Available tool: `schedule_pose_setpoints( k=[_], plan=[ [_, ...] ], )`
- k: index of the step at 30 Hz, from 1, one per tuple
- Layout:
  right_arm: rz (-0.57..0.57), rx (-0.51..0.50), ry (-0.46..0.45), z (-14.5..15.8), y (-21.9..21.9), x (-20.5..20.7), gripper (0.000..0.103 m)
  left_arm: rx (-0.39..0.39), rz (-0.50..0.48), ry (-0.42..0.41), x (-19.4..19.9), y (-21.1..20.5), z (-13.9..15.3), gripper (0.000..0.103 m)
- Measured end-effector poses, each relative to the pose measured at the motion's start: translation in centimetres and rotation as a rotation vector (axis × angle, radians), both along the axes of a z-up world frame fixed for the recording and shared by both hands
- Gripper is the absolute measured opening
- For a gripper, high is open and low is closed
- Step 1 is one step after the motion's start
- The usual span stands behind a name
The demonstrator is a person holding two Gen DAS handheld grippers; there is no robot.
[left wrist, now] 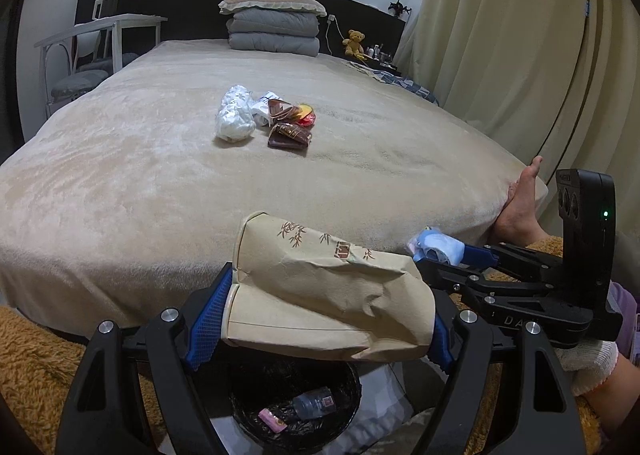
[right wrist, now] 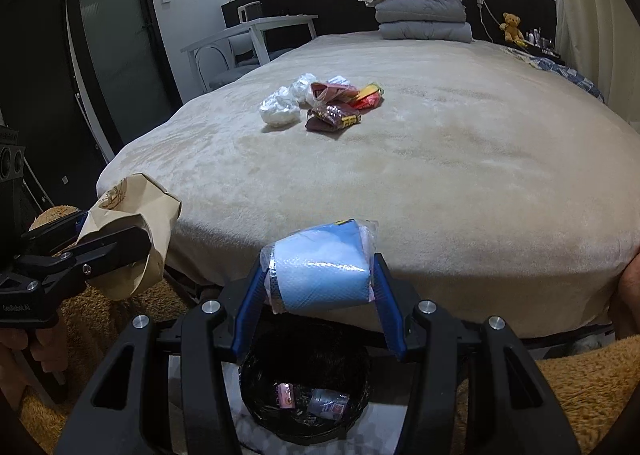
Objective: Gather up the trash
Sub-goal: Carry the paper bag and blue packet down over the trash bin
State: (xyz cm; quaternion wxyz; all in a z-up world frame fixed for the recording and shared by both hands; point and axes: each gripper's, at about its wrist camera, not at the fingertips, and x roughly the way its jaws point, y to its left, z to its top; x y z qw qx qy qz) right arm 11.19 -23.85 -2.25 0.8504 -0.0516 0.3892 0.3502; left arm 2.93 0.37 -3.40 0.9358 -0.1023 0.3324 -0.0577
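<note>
A crumpled tan paper cup printed with brown bamboo leaves (left wrist: 320, 287) lies sideways in the left claw (left wrist: 320, 319), whose blue pads are clamped on its two ends. A small blue-and-white tissue pack in clear plastic wrap (right wrist: 320, 269) is clamped between the blue pads of the right claw (right wrist: 320, 287). Both claws hang at the foot of the bed, above a round bin lined with a black plastic bag (right wrist: 306, 391). A small clear bottle (left wrist: 314, 403) and a pink wrapper (left wrist: 272, 415) already lie in the bin.

More trash sits in a heap further up the beige plush bed cover (left wrist: 120, 183): a crumpled white plastic bag (left wrist: 234, 119), a dark brown snack packet (left wrist: 290, 135) just beside it, and a red and yellow wrapper (left wrist: 306, 115) behind that. At the headboard, folded grey quilts (left wrist: 274, 33) carry a beige pillow (left wrist: 272, 3). A yellow teddy bear (left wrist: 354, 41) sits near them to the right.
</note>
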Motion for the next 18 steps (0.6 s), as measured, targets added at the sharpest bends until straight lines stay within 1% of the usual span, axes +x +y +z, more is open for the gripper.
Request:
schedule_pose_setpoints(
  k=[1, 7, 11, 18],
  plan=[
    [0.001, -0.003, 0.005, 0.0, 0.0, 0.0, 0.052, -0.004, 0.000, 0.010, -0.1, -0.1, -0.2, 0.078],
    [0.015, -0.004, 0.135, -2.0, -0.2, -0.3, 0.052, -0.017, 0.023, 0.063, -0.3, 0.0, -1.2, 0.078],
    [0.013, -0.010, 0.191, -3.0, -0.2, -0.2, 0.052, -0.021, 0.036, 0.101, -0.2, 0.0, -2.0, 0.078],
    [-0.021, -0.026, 0.291, -4.6, -0.6, 0.7, 0.052, -0.056, 0.066, 0.211, 0.4, 0.1, -4.5, 0.078]
  ],
)
